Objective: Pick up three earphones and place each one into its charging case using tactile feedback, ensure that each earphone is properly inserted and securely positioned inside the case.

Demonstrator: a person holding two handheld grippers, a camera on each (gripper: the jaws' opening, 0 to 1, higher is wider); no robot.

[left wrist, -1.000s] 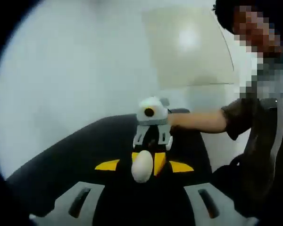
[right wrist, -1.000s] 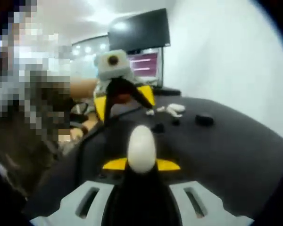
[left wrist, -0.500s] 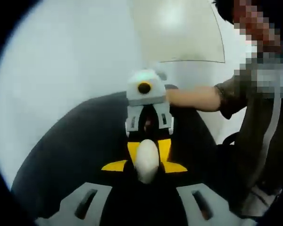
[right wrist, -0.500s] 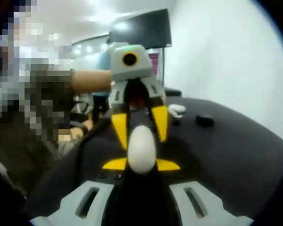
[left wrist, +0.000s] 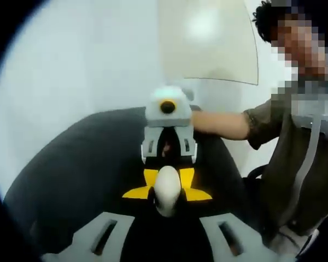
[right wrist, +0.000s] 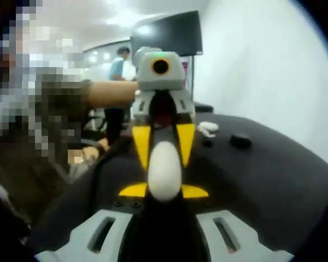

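Both my grippers meet nose to nose over the dark table, with a white egg-shaped case between them.

In the left gripper view my left gripper (left wrist: 167, 203) has its yellow-tipped jaws closed on the white case (left wrist: 167, 186), and my right gripper (left wrist: 168, 143) faces it from just behind, its jaws pointing down at the case. In the right gripper view my right gripper (right wrist: 164, 201) presses close against the same case (right wrist: 164, 170); I cannot tell whether it grips it. Whether the case holds an earphone I cannot tell, and I see no readable writing on it. Farther along the table (right wrist: 262, 174) lie white earphones (right wrist: 208, 128) and a small black object (right wrist: 240, 140), well apart from the case.
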